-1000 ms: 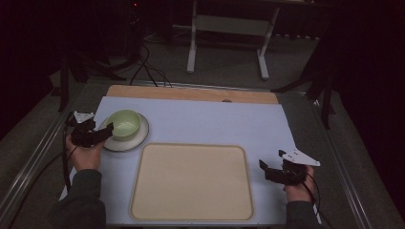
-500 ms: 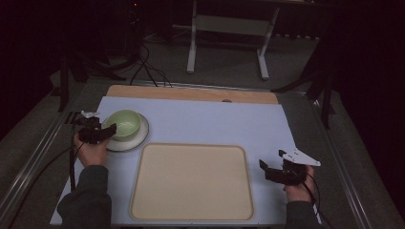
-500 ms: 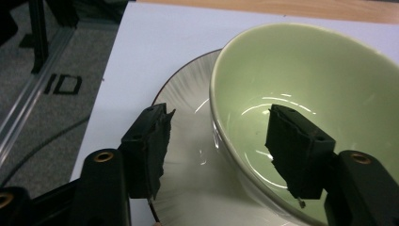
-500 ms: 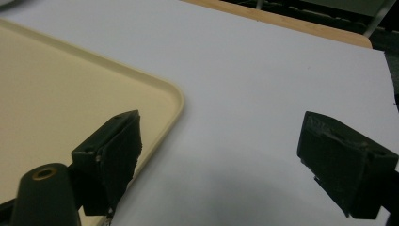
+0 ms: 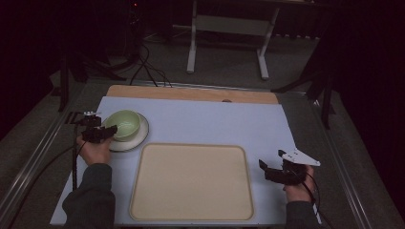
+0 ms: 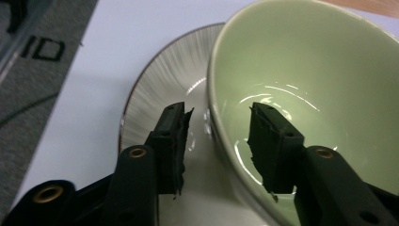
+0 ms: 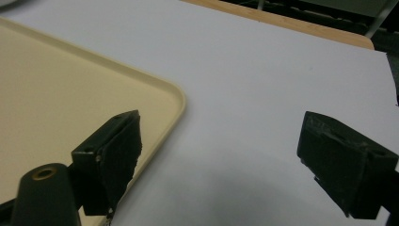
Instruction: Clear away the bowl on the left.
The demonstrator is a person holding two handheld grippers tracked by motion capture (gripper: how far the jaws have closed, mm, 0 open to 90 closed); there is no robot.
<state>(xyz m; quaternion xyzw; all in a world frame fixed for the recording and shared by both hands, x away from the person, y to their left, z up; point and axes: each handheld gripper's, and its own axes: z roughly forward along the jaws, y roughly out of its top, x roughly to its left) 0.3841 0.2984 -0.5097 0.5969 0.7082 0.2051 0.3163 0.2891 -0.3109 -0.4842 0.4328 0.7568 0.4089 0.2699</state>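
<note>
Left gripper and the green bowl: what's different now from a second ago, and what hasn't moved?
The left gripper has come down at the green bowl and its jaws have just been closing, one inside the wall and one outside, a gap remaining at the outer one. The bowl still sits on its plate. The right gripper, open, and the tray stayed put.

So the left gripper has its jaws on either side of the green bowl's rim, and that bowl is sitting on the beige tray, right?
Not quite. The green bowl sits on a round plate, not on the beige tray, which lies apart to its right; the high view shows this. The rest holds: the left gripper has one jaw inside the rim and one outside, and its jaws have just been closing.
</note>
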